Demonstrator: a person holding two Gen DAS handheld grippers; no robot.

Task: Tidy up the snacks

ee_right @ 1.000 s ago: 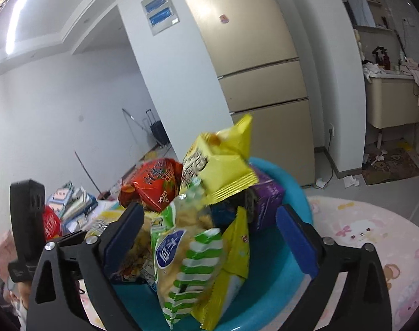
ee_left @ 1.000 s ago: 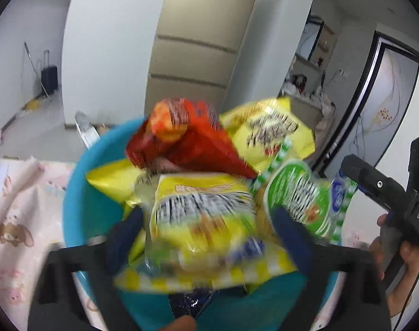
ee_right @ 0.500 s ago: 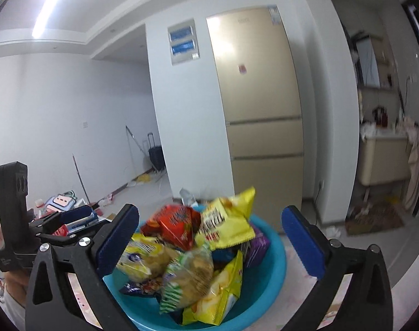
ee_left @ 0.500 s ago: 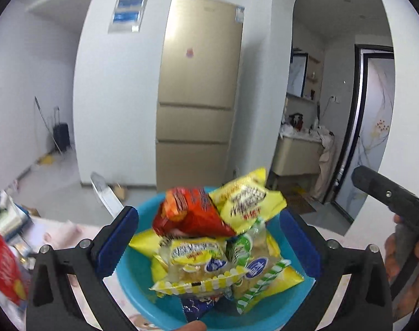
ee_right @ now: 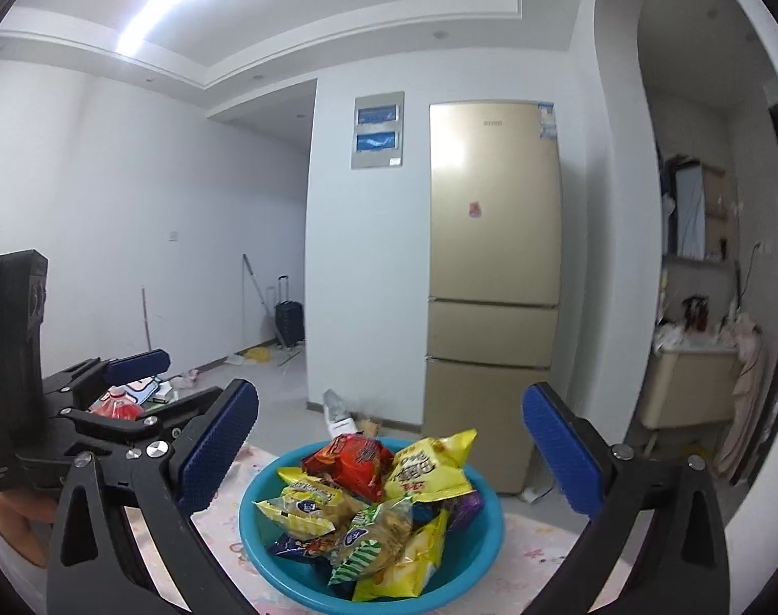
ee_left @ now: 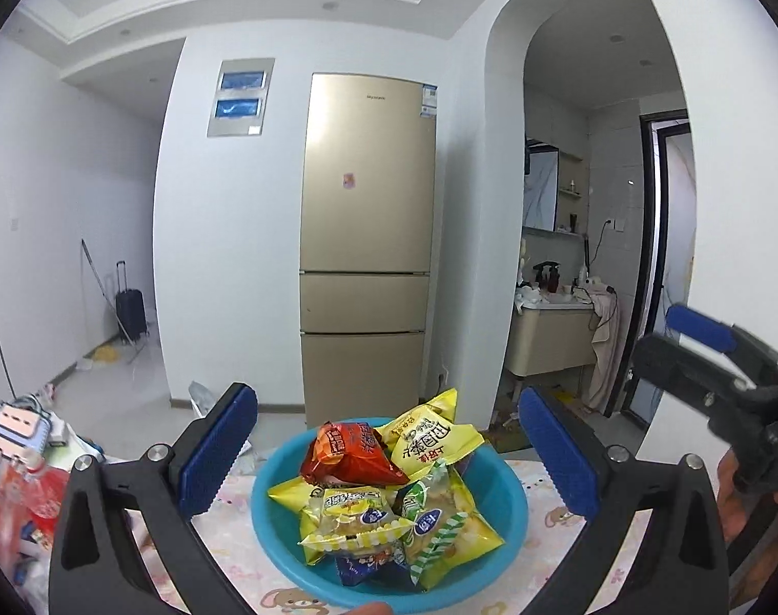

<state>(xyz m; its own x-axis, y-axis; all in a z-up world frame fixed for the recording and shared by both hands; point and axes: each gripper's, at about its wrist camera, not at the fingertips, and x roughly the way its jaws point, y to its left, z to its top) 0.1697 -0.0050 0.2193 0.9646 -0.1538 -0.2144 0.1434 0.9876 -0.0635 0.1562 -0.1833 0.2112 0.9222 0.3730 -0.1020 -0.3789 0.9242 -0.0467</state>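
Observation:
A blue bowl (ee_left: 266,492) (ee_right: 250,502) stands on the pink tablecloth, piled with snack packs. A red pack (ee_left: 353,453) (ee_right: 353,461) and a yellow pack (ee_left: 425,441) (ee_right: 430,471) lie on top. A green-striped pack (ee_left: 435,523) and a purple one (ee_right: 468,505) sit lower in the pile. My left gripper (ee_left: 385,397) (ee_right: 107,400) is open, held back above the bowl with nothing between its blue pads. My right gripper (ee_right: 389,394) (ee_left: 696,348) is open wide beside it, also holding nothing.
A gold fridge (ee_left: 366,246) (ee_right: 491,282) stands behind the table, with a washbasin cabinet (ee_left: 553,338) in the alcove to its right. A red bag (ee_left: 25,492) and a pale blue box (ee_left: 15,425) lie at the table's left. The bear-print cloth (ee_left: 235,538) surrounds the bowl.
Both grippers have pulled back and up from the bowl and levelled out. The snack pile, close between the fingers before, now sits smaller and lower. The right jaws widened slightly.

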